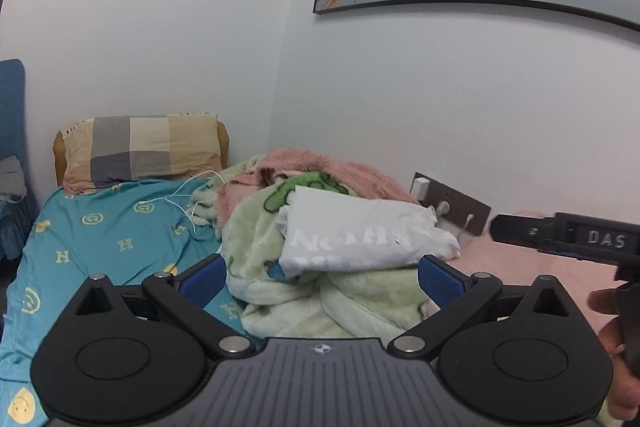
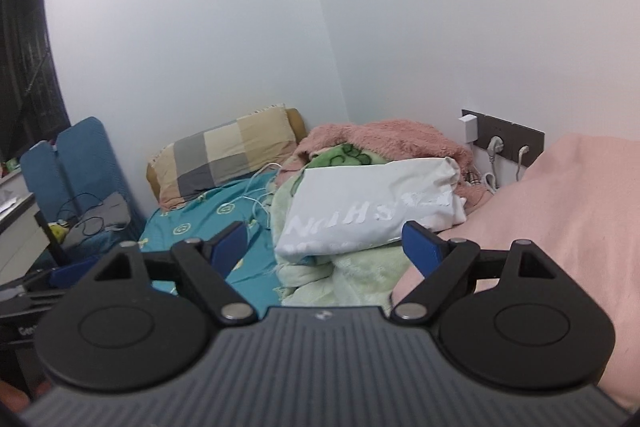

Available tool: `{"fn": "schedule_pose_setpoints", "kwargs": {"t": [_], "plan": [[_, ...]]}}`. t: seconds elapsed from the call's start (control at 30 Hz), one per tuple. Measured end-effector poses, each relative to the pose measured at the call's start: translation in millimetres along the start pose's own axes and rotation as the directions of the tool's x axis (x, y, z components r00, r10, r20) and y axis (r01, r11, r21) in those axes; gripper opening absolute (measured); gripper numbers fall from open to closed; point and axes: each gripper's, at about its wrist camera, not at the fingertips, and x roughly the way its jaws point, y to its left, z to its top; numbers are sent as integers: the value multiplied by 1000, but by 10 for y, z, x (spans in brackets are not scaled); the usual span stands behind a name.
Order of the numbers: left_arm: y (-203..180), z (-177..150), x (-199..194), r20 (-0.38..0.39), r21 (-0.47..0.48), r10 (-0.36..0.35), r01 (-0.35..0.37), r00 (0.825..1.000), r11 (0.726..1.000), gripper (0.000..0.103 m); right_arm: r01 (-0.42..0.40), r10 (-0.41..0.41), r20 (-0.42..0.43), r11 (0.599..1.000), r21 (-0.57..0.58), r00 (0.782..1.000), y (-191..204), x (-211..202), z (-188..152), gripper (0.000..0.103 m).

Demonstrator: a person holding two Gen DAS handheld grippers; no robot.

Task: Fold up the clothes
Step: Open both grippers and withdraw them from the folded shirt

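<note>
Garment: white T-shirt [image 1: 360,239] with pale lettering, lying as a flat, roughly rectangular packet on top of the bedding heap; edges look doubled under, so it may already be folded, though the underside is hidden.
Support: pale green fleece blanket [image 1: 320,303], bunched, directly beneath the shirt; pink fluffy blanket [image 1: 344,171] behind it, against the far wall.
Bed: teal patterned sheet [image 1: 100,239] on the left; checked pillow [image 1: 140,151] at the far left corner; smooth pink cover [image 2: 560,211] on the right.
Other items: white cable [image 1: 180,199] trailing across the sheet; wall socket strip [image 2: 508,135] at far right, plugs in.
Left claw [image 1: 322,279]: wide, holding nothing, held near the heap and short of the shirt.
Right claw [image 2: 324,247]: wide, holding nothing, aimed at the shirt's near edge without touching.
Step in hand: unsettled. The scene fits a shirt just laid down finished, with both claws let go, or a shirt lying bundled and awaiting a grip.
Next move, conditions: any grasp needs each claw on a separate shirt edge, pinching cloth alone and not the fleece below; soft heap gives poor backing, so flatter bed surface would serve better.
</note>
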Motion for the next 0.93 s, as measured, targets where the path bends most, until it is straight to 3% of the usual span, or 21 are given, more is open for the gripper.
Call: {"fn": "schedule_pose_setpoints", "kwargs": {"t": [0.13,0.37,0.67,0.93], "plan": [[-24,-132,-131,6,16,-1,1,1000,1000,103,-7,8,26,1000,-18,1000,112,-39,-191,86],[57,-308,-236,65,66,64,-68,996,996,103,27,-22,85,998,-50,996,276,-51,-386,86],[216,-454,-205,80,77,48,-54,996,996,103,105,-98,114,993,-62,989,369,-40,-535,86],[265,-515,-150,64,71,44,-48,997,996,103,112,-103,101,990,-90,990,451,14,-627,86]]}}
